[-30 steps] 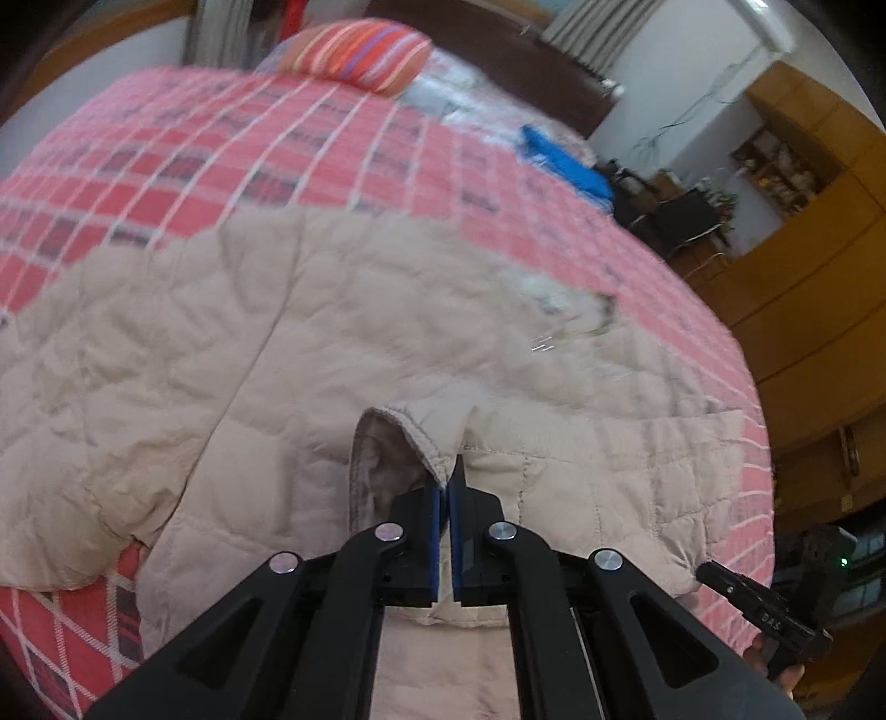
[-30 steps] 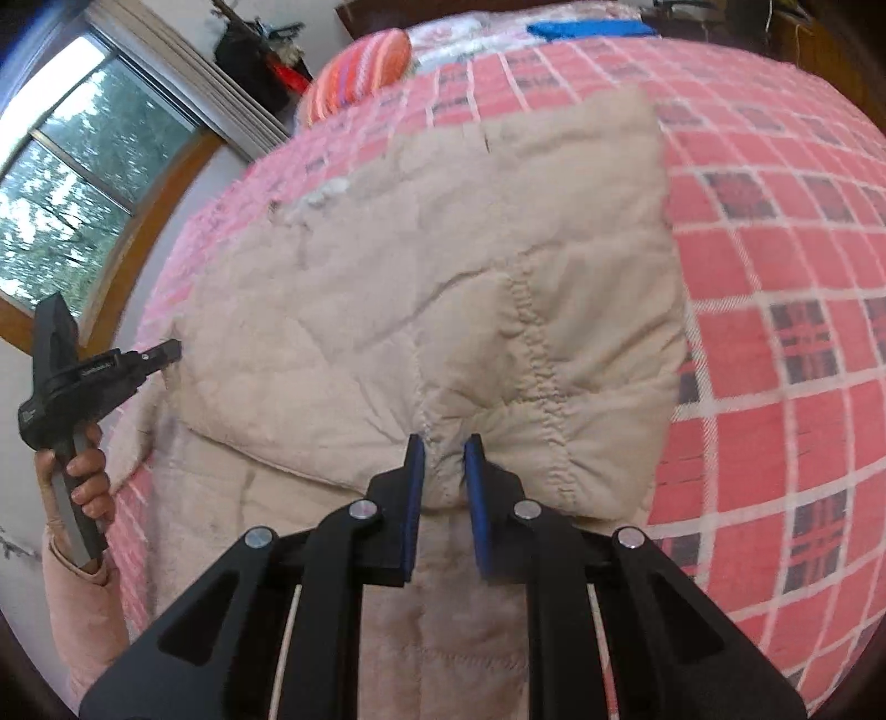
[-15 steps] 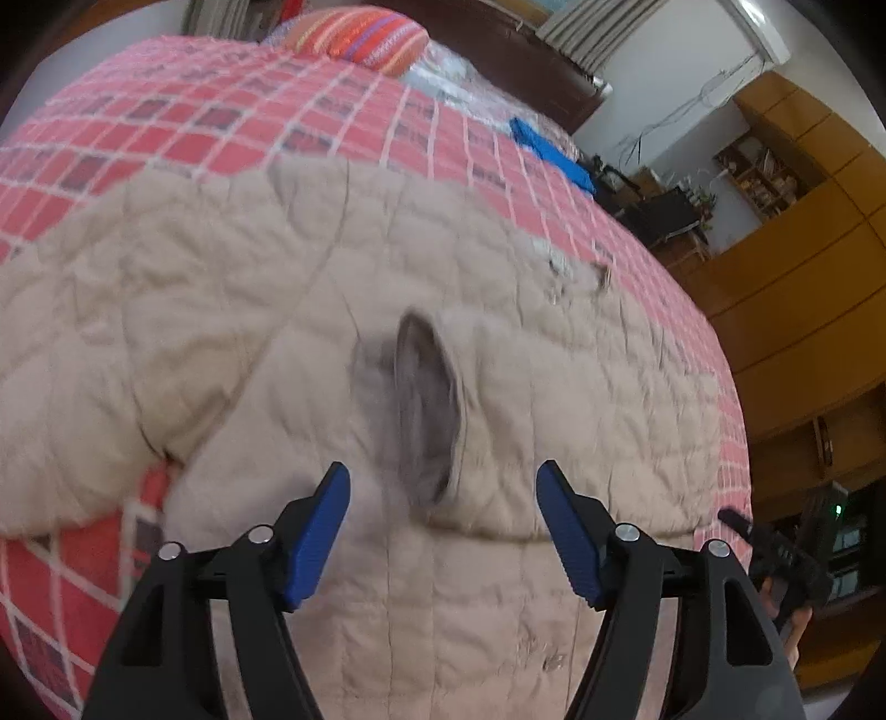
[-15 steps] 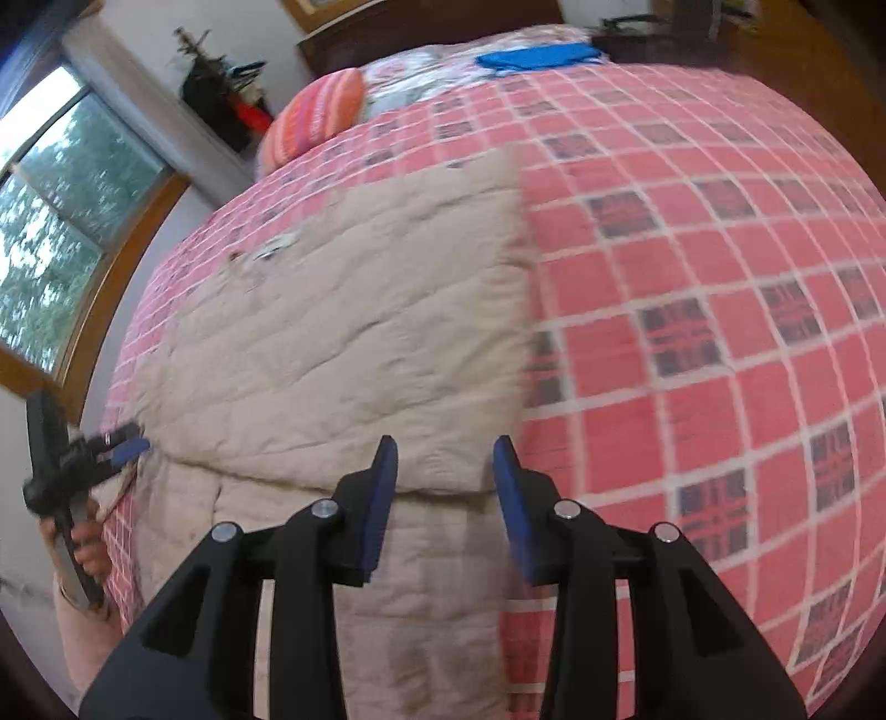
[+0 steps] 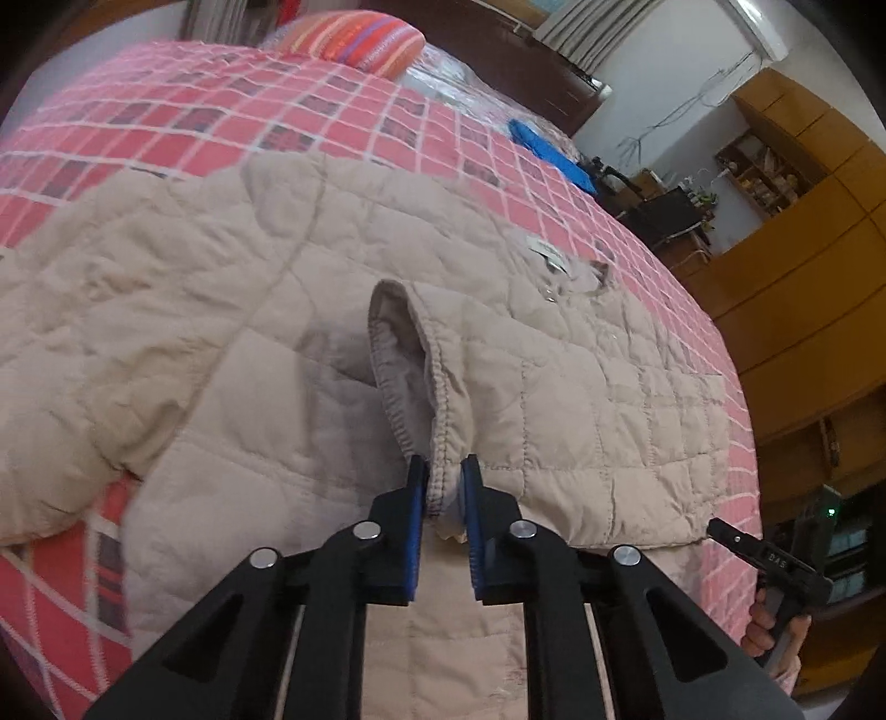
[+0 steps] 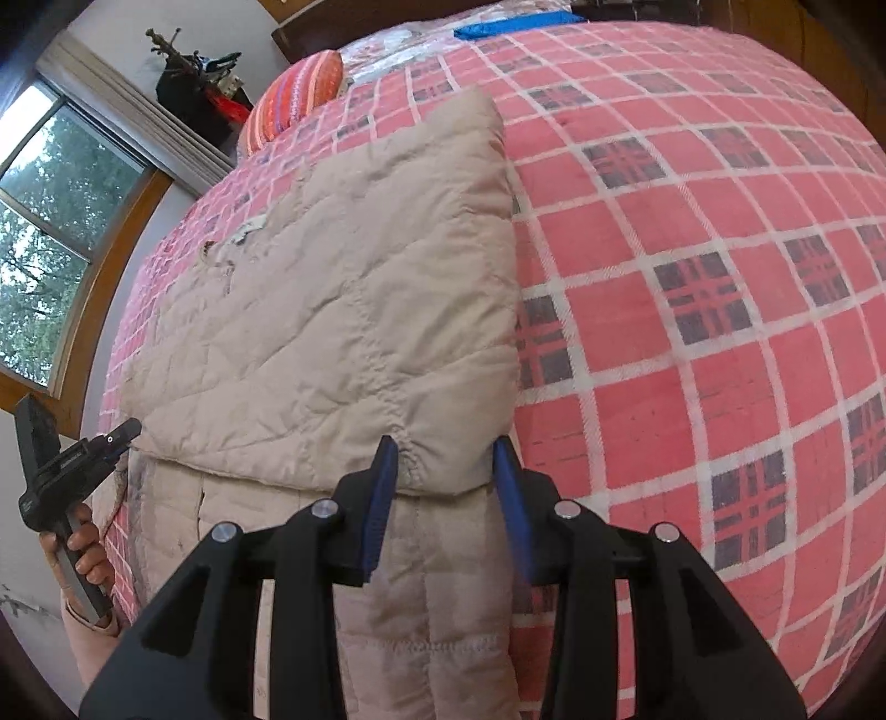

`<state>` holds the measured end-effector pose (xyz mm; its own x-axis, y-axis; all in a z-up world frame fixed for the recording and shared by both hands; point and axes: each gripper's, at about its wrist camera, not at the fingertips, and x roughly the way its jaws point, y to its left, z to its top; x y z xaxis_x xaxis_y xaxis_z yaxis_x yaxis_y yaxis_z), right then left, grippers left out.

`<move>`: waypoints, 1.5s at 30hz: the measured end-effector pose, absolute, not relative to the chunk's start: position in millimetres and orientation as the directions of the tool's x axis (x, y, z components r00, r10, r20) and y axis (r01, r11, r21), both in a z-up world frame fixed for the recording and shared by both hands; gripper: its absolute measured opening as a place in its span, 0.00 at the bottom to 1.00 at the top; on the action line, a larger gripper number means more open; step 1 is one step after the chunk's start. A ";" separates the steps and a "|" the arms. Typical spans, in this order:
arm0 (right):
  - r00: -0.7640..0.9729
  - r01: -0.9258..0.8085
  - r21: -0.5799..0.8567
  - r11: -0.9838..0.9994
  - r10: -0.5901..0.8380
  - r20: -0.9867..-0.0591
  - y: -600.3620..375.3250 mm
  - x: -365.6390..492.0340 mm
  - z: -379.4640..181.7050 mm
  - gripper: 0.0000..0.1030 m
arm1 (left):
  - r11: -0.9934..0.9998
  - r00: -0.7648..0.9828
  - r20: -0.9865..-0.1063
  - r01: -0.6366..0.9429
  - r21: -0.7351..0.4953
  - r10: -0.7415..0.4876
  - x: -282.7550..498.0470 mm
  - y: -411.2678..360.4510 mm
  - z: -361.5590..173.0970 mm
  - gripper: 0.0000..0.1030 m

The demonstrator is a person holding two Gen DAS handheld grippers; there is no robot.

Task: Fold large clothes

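A beige quilted jacket lies spread on the bed, with one sleeve folded across its body. My left gripper is shut on that sleeve's cuff, whose opening gapes just ahead of the fingers. In the right wrist view the jacket shows a folded panel with a straight right edge. My right gripper is open, its blue fingers straddling the near corner of that panel without pinching it. Each gripper shows in the other's view: the right one and the left one, held by a hand.
The bed has a red plaid cover, bare to the right of the jacket. A striped pillow and a blue cloth lie at the head. Wooden cabinets stand beyond the bed, and a window is on the other side.
Both grippers let go of the jacket half a second ago. The left has since shut on the sleeve cuff. The right has opened wider and now straddles the panel's corner.
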<state>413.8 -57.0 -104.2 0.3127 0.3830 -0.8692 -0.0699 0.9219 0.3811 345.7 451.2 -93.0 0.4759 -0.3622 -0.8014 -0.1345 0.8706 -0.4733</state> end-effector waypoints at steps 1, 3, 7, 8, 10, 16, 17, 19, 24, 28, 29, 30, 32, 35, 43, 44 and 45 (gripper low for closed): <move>0.299 -0.057 0.374 0.926 0.373 -0.878 -55.8 416.5 -109.3 0.36 | 0.871 0.461 -0.811 -0.146 -0.470 -0.360 348.0 452.2 -98.0 0.14; 0.295 -0.052 0.363 0.930 0.362 -0.884 -55.5 419.4 -116.6 0.35 | 0.872 0.423 -0.833 -0.168 -0.459 -0.357 353.8 452.2 -114.0 0.15; 0.302 -0.062 0.315 0.947 0.318 -0.899 -47.2 419.8 -118.5 0.34 | 0.878 0.427 -0.833 -0.159 -0.452 -0.352 354.7 450.4 -118.6 0.17; 0.300 -0.062 0.298 0.953 0.302 -0.905 -44.5 420.1 -118.6 0.34 | 0.879 0.427 -0.834 -0.158 -0.449 -0.349 354.1 449.8 -117.5 0.17; 0.303 -0.063 0.271 0.960 0.277 -0.912 -40.1 419.0 -114.0 0.34 | 0.877 0.429 -0.832 -0.161 -0.453 -0.351 349.8 451.1 -113.0 0.20; 0.429 -0.080 0.203 0.976 0.217 -0.877 -32.4 389.3 -66.1 0.39 | 0.899 0.514 -0.809 -0.150 -0.412 -0.285 305.7 477.9 -77.3 0.50; 0.433 -0.092 0.207 0.974 0.226 -0.872 -28.6 385.9 -59.8 0.40 | 0.899 0.531 -0.803 -0.159 -0.408 -0.271 294.3 489.3 -71.5 0.52; 0.436 -0.126 0.220 0.967 0.253 -0.864 -15.6 378.8 -46.8 0.41 | 0.891 0.558 -0.795 -0.203 -0.407 -0.237 273.0 517.5 -64.4 0.55; 0.378 -0.280 0.265 0.923 0.359 -0.853 39.0 366.5 -38.2 0.42 | 0.854 0.583 -0.801 -0.343 -0.391 -0.133 222.2 596.9 -63.7 0.59; 0.272 -0.380 0.310 0.872 0.425 -0.863 89.1 356.6 -50.9 0.42 | 0.790 0.579 -0.813 -0.473 -0.389 -0.053 182.4 661.6 -72.7 0.64; 0.255 -0.397 0.311 0.864 0.429 -0.867 101.5 355.3 -53.5 0.43 | 0.770 0.579 -0.815 -0.503 -0.393 -0.038 173.4 675.9 -75.3 0.65; 0.234 -0.422 0.307 0.853 0.429 -0.872 119.0 353.1 -57.9 0.43 | 0.744 0.574 -0.819 -0.541 -0.391 -0.013 162.4 692.4 -78.4 0.66; 0.204 -0.461 0.296 0.837 0.424 -0.882 150.8 346.3 -63.6 0.43 | 0.700 0.566 -0.824 -0.597 -0.391 0.023 147.0 720.5 -83.9 0.67; 0.180 -0.500 0.273 0.822 0.407 -0.896 191.9 346.2 -72.8 0.43 | 0.618 0.547 -0.835 -0.676 -0.401 0.057 126.0 759.6 -96.8 0.67; 0.140 -0.518 0.259 0.816 0.379 -0.915 253.5 368.0 -89.6 0.43 | 0.484 0.564 -0.825 -0.733 -0.479 0.037 105.7 817.3 -126.4 0.67; 0.135 -0.520 0.262 0.813 0.381 -0.915 259.6 368.2 -90.4 0.43 | 0.481 0.573 -0.819 -0.729 -0.487 0.040 106.7 819.8 -125.8 0.67; 0.131 -0.526 0.265 0.808 0.385 -0.914 264.9 367.6 -90.3 0.43 | 0.481 0.580 -0.813 -0.726 -0.493 0.043 108.5 821.8 -125.1 0.67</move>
<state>367.6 264.9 -90.3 0.1310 0.3852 -0.9135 -0.5258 0.8081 0.2653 108.5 821.8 -125.1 0.5804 0.0426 -0.8132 -0.7255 0.4805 -0.4927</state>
